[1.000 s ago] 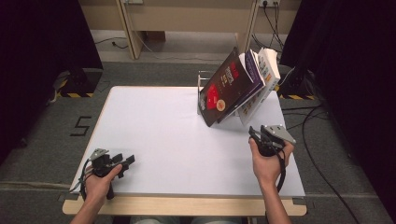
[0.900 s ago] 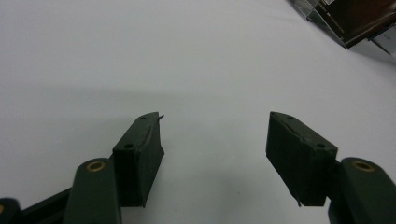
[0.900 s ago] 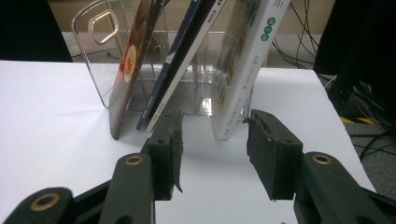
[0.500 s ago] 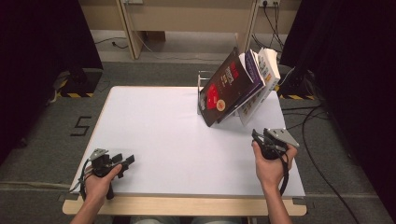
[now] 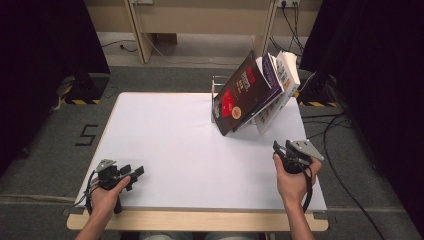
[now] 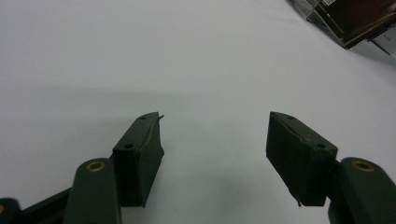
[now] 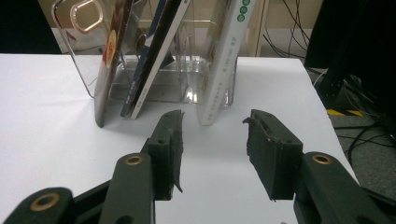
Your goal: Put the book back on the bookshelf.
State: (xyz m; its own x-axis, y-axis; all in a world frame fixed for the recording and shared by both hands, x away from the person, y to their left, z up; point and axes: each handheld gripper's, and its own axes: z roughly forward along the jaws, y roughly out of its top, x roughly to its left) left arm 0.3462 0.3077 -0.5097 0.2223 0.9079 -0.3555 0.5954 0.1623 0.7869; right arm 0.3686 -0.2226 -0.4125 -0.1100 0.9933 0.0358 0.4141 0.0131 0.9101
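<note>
A clear rack [image 5: 216, 95] at the back right of the white table [image 5: 180, 145] holds three leaning books: a dark one with red print [image 5: 235, 95], a purple one [image 5: 267, 87] and a white one [image 5: 287, 80]. My right gripper [image 5: 278, 150] hovers in front of the rack near the right edge, open and holding nothing. In the right gripper view the open jaws of the right gripper [image 7: 215, 119] point at the foot of the white book [image 7: 224, 60], beside the dark book [image 7: 112, 56]. My left gripper [image 5: 136, 174] rests at the near left, and the left gripper [image 6: 217, 123] is open over bare table.
The table's right edge [image 7: 317, 102] lies close to my right gripper, with cables [image 5: 335, 125] on the floor beyond it. A corner of the books [image 6: 359, 18] lies far ahead of my left gripper. A wooden frame [image 5: 135, 25] stands behind the table.
My right hand has drifted a little toward the near edge, jaws still apart. The left hand and the books have stayed put.
</note>
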